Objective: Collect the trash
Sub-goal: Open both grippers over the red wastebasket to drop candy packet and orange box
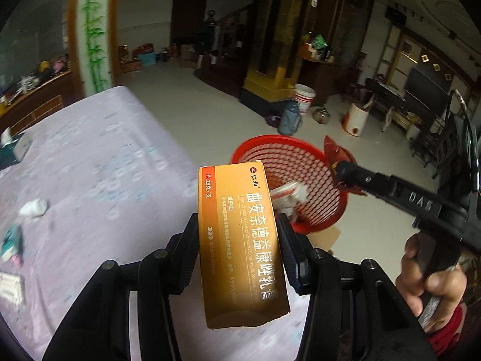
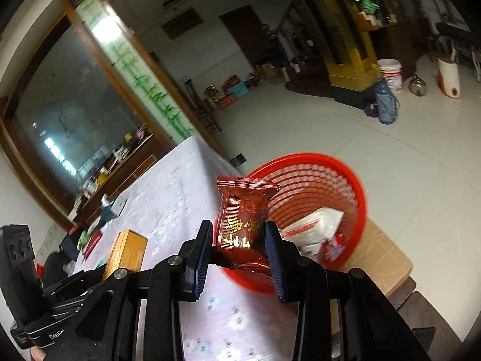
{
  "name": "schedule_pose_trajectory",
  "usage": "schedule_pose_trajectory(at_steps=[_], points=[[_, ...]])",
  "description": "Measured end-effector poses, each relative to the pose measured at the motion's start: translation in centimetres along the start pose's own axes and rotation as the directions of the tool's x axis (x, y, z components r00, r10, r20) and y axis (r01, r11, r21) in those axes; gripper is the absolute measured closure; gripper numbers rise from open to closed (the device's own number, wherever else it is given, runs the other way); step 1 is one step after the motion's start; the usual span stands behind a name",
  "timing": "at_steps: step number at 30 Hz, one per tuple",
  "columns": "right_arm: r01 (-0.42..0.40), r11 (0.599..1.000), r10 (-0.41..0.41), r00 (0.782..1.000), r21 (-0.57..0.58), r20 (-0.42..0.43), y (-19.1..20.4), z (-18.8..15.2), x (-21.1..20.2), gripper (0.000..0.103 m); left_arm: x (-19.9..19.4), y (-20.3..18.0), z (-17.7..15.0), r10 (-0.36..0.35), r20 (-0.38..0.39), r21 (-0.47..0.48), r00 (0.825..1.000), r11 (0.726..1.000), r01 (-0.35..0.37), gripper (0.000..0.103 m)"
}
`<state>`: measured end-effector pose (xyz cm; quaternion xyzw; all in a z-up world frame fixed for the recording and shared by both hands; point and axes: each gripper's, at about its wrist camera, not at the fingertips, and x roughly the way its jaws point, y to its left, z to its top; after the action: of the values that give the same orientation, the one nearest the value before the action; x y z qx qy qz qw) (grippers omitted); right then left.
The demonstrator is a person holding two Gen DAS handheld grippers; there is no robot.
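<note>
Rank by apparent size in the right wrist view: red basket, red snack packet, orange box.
1. red basket
2. red snack packet, though nearness to the camera enlarges it
3. orange box, partly hidden behind the gripper

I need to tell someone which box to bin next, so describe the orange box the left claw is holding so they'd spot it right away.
Start at the table with the pale lilac cloth, then look to its edge beside the red mesh basket. There the left claw grips the orange box by its long sides. It is a long golden-orange carton with white Chinese lettering and a red strip at the top, unlike the dark red snack packet in the right claw.
</note>
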<state>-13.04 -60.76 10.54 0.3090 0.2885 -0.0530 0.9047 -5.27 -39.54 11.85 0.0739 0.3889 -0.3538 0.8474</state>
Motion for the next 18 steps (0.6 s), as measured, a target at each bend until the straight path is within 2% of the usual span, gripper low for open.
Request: schedule_pose_trajectory(at_steps=[7, 12, 14, 15, 16, 18], points=[[0.016, 0.999, -0.016, 1.0, 0.035, 0.021, -2.3, 1.9, -0.1, 0.064, 3.7, -3.1, 3.3, -0.029, -0.009, 0.016, 1.0, 0.999, 0.029, 0.055], [0.031, 0.998, -0.032, 0.999, 0.054, 0.02, -3.5, 3.2, 0.9, 0.063, 6.3, -3.8, 4.9, -0.061, -0.01, 0.01, 0.998, 0.998, 0.061, 0.055], [0.047, 0.998, -0.048, 0.999, 0.051, 0.018, -3.8, 3.7, 1.5, 0.063, 7.1, -4.0, 5.3, -0.078, -0.003, 0.012, 0.997, 0.997, 0.078, 0.049], [0.063, 0.997, -0.064, 0.998, 0.052, 0.015, -3.9, 3.8, 1.8, 0.063, 7.6, -4.0, 5.5, -0.078, -0.009, 0.008, 0.997, 0.997, 0.078, 0.039], [0.07, 0.996, -0.07, 0.997, 0.057, 0.012, -4.0, 3.9, 1.9, 0.061, 7.7, -3.9, 5.5, -0.072, -0.013, 0.001, 0.997, 0.997, 0.072, 0.035], [0.063, 0.997, -0.063, 0.998, 0.054, 0.01, -3.8, 3.8, 1.8, 0.059, 7.5, -3.6, 5.2, -0.077, -0.014, -0.011, 0.997, 0.997, 0.076, 0.035]])
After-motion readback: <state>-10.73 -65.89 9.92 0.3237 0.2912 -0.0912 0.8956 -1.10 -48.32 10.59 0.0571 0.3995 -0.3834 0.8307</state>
